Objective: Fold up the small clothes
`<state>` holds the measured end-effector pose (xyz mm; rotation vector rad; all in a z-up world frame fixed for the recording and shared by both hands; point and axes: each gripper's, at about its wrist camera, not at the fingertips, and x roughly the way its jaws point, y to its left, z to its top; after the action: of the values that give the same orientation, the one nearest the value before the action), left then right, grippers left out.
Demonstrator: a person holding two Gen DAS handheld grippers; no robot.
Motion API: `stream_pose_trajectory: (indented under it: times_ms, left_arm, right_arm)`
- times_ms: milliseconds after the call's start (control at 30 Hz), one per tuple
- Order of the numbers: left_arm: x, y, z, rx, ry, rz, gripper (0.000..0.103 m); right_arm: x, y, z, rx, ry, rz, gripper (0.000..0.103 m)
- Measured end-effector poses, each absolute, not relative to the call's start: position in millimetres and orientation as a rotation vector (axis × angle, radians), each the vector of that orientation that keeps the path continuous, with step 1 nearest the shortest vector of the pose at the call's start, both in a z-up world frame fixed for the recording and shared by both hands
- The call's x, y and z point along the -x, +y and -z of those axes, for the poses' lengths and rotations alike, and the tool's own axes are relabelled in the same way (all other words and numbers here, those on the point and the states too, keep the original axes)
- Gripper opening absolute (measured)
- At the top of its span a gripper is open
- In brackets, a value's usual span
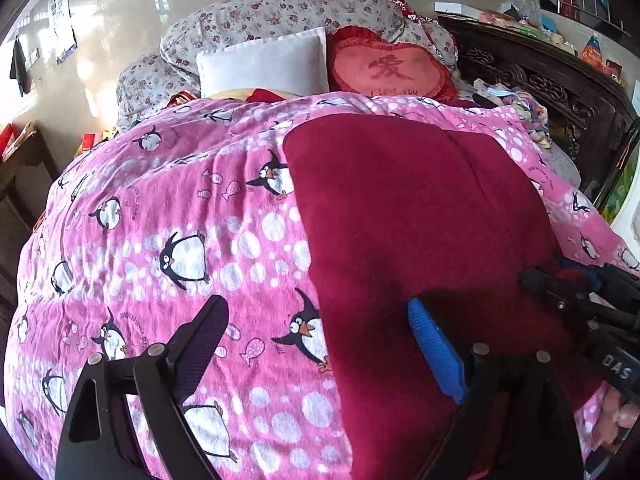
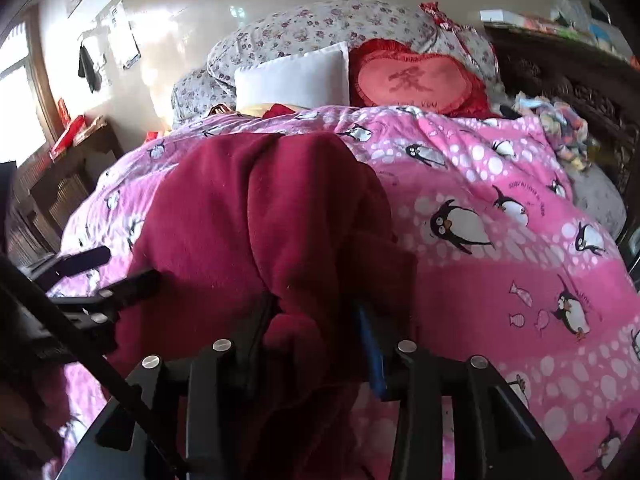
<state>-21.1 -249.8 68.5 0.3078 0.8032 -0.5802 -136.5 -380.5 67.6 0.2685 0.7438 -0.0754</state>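
Maroon garment (image 1: 408, 216) on penguin quilt (image 1: 168, 216), left tool (image 1: 320, 312) spread wide, right tool (image 2: 316, 312) clamping bunched fabric, tips hidden

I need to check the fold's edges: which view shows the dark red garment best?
The left wrist view: the dark red garment lies spread on the penguin quilt, edges mostly visible. In the right wrist view it is bunched and lifted in the right gripper, hiding its outline.

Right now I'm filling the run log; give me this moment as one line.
step: folding | left gripper: open, over garment edge | right gripper: shut on red garment, lifting a bunch | surface: pink penguin blanket
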Motion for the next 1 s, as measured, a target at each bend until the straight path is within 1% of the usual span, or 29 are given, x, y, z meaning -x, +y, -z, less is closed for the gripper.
stream_pose_trajectory:
  times_ms: [67,133,200,233,267,400,467,500,600,800,833,867,933,1000]
  left_arm:
    - [22,-250,-70,-0.309,0.801,0.575,0.091]
    - [23,-249,-72,-0.299,0.797,0.572,0.091]
    - [23,-248,-72,-0.294,0.798,0.571,0.091]
    - [23,-248,-71,-0.294,0.799,0.571,0.091]
    - [24,-248,-71,-0.295,0.800,0.569,0.091]
    - [22,-248,-67,-0.272,0.814,0.574,0.092]
    - [21,-248,-65,-0.259,0.829,0.567,0.092]
    - [21,-247,-65,-0.249,0.829,0.567,0.092]
    - [27,-242,-67,-0.235,0.827,0.554,0.092]
    - [46,-226,-78,-0.203,0.820,0.542,0.092]
    - [50,-223,-79,-0.201,0.816,0.539,0.092]
    - [56,-220,-79,-0.205,0.811,0.534,0.092]
    - [66,-215,-80,-0.215,0.801,0.527,0.092]
    - [75,-207,-83,-0.213,0.785,0.517,0.092]
  right_arm:
    - [140,-379,-75,-0.272,0.738,0.064,0.045]
    - [147,-379,-84,-0.305,0.728,0.064,0.046]
    - [157,-375,-93,-0.312,0.699,0.063,0.050]
    - [162,-371,-96,-0.303,0.686,0.066,0.055]
    - [166,-367,-97,-0.290,0.684,0.075,0.058]
    - [162,-355,-81,-0.206,0.740,0.126,0.058]
    - [154,-359,-67,-0.210,0.771,0.140,0.064]
    - [154,-363,-66,-0.243,0.774,0.135,0.065]
    - [165,-366,-75,-0.266,0.760,0.137,0.065]
    - [193,-344,-97,-0.189,0.705,0.172,0.067]
    - [195,-341,-100,-0.185,0.701,0.175,0.073]
    - [198,-339,-102,-0.188,0.696,0.178,0.081]
    - [205,-336,-107,-0.206,0.676,0.201,0.085]
    - [211,-333,-112,-0.205,0.657,0.230,0.085]
